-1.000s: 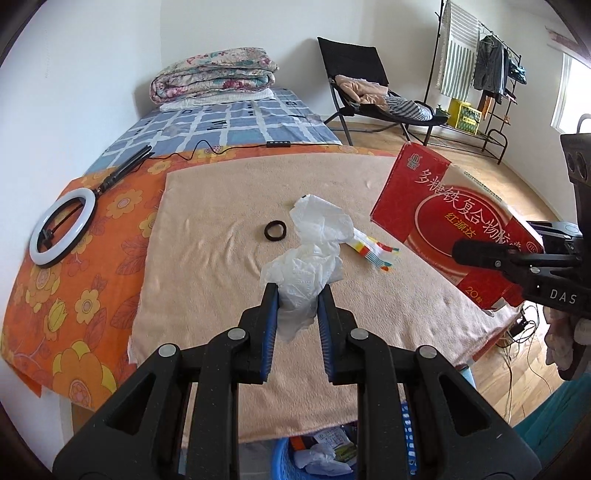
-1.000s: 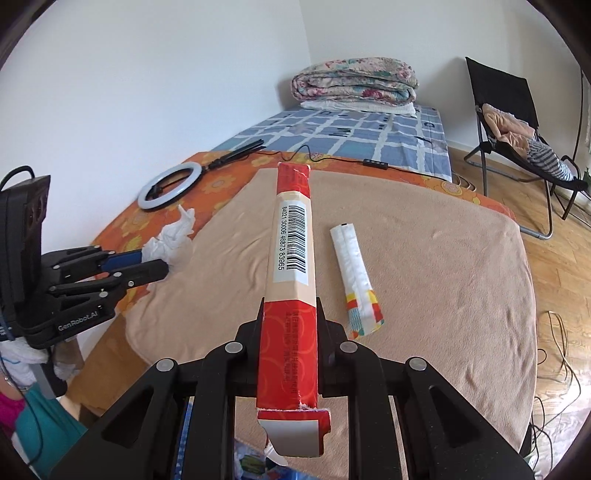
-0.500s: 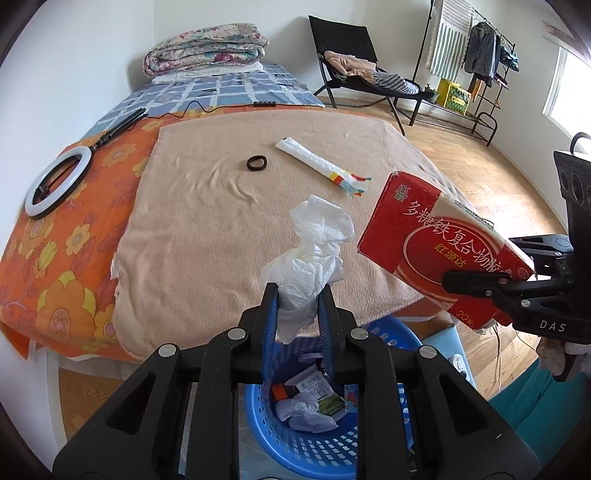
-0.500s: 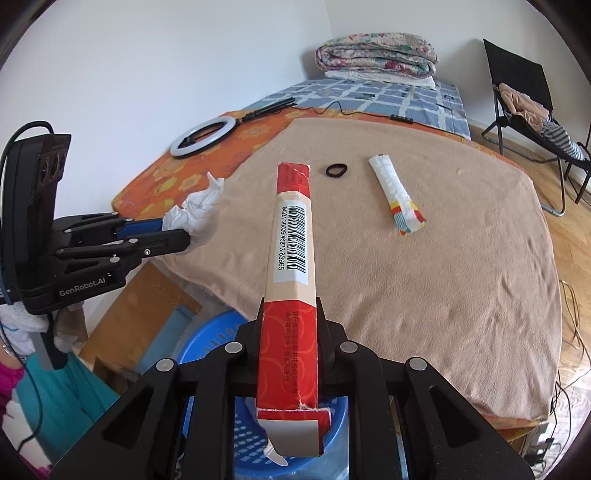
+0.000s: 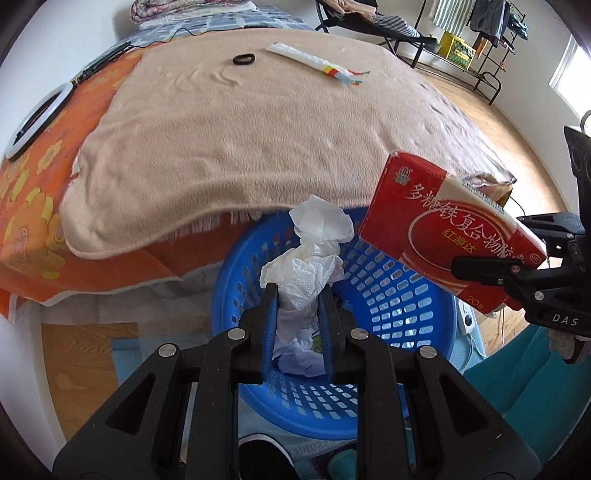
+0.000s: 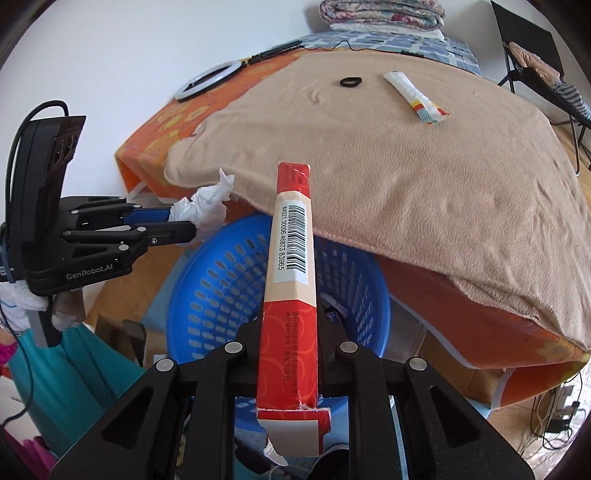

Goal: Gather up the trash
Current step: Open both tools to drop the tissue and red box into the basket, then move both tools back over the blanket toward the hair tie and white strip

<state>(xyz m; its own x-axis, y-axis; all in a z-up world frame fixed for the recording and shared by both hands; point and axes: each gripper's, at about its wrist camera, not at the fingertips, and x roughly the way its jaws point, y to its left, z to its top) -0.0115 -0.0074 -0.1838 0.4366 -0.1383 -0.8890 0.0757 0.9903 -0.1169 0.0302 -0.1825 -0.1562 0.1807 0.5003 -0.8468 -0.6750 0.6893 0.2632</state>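
My left gripper [image 5: 297, 295] is shut on a crumpled white tissue [image 5: 314, 251] and holds it over the blue laundry-style basket [image 5: 388, 295] below the bed's edge. It also shows in the right wrist view [image 6: 184, 225] with the tissue [image 6: 207, 206]. My right gripper [image 6: 291, 325] is shut on a flat red cardboard box [image 6: 291, 280], held above the basket [image 6: 207, 295]; the box also shows in the left wrist view [image 5: 436, 229]. A white wrapper with a coloured end [image 5: 317, 66] and a black hair tie [image 5: 243, 59] lie on the beige blanket [image 5: 240, 140].
The basket holds some paper trash [image 5: 295, 354]. A ring light [image 6: 207, 81] lies on the orange flowered sheet [image 5: 26, 206]. A folding chair [image 6: 535, 48] and a clothes rack [image 5: 491, 22] stand at the far side on the wooden floor.
Both grippers have drawn back and down from over the bed to above the blue basket, still holding the tissue and the red box.
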